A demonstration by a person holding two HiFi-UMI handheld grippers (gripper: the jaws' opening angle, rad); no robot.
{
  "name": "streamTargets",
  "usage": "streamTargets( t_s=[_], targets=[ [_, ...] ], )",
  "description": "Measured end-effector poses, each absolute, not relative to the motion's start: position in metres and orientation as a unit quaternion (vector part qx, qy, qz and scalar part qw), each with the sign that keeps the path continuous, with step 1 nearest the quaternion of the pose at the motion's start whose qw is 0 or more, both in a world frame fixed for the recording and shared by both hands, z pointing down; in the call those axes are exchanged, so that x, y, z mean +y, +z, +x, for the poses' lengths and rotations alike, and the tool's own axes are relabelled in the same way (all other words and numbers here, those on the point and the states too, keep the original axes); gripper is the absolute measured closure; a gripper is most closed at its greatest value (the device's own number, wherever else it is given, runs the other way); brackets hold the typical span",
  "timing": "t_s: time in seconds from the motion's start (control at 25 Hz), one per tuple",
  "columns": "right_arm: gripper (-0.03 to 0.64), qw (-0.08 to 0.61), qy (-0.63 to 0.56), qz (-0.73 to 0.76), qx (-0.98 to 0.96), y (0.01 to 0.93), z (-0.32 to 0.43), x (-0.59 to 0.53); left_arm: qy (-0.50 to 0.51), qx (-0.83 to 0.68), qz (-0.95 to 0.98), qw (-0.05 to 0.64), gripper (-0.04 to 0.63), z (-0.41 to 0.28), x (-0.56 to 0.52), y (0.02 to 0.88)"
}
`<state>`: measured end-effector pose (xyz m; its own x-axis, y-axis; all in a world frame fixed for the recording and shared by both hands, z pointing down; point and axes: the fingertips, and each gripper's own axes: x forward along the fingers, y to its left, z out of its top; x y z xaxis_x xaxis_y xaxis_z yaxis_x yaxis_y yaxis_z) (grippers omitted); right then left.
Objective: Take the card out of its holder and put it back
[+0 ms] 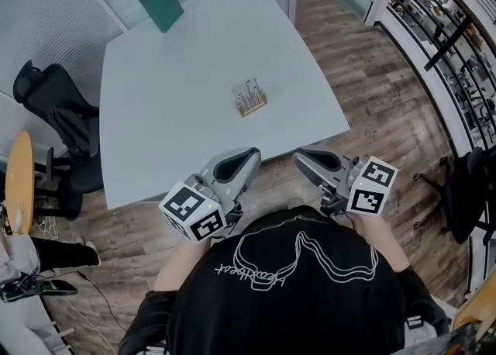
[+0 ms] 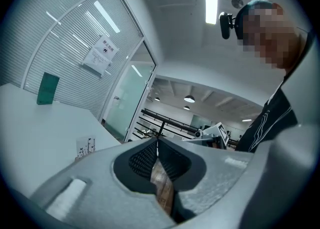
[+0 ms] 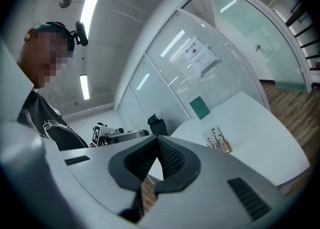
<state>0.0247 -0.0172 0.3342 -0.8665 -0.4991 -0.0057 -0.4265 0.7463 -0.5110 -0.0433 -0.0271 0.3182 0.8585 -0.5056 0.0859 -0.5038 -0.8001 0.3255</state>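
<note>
Standing in the holder: the card (image 1: 249, 93), pale with dark upright marks, is set upright in the slot.
Holder: a small wooden holder (image 1: 253, 108) rests on the pale table (image 1: 155, 113), near the table's middle, with bare tabletop on every side.
Card from the left hand-held gripper: the left hand-held gripper (image 1: 249, 153) hangs at the table's near edge. The card is at about 12 o'clock from its tips, well apart and untouched. In the left gripper view the card shows low at 9 o'clock of the jaws.
Card from the right hand-held gripper: the right hand-held gripper (image 1: 301, 157) is just beside the near edge. The card stands at about 11 o'clock from its tips, well apart. In the right gripper view it shows at 3 o'clock of the jaws.
Left jaws: closed, the ribbed pads meet at the tips and hold nothing.
Right jaws: closed the same way, pads together and empty.
Pose: both lie level, angled slightly toward each other, with their marker cubes close to the person's (image 1: 294, 284) chest.
Green board: a green board (image 1: 161, 5) stands on the table's far side, at about 11 o'clock from the holder.
Chair: a black chair (image 1: 58, 117) is at the table's 9 o'clock, on the wooden floor (image 1: 372, 74).
</note>
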Motion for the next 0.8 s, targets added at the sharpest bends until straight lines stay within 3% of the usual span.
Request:
streamTargets(
  t_s=[0.68,0.8],
  targets=[
    [0.607,0.054,-0.281,-0.187,0.94,0.343,0.016,-0.133,-0.002,-0.315,0.934,0.169,0.578,-0.058,-0.125,0.332],
    [0.607,0.049,-0.29,-0.185,0.938,0.349,0.016,-0.154,-0.006,-0.328,0.929,0.172,0.525,-0.066,-0.148,0.337]
  ],
)
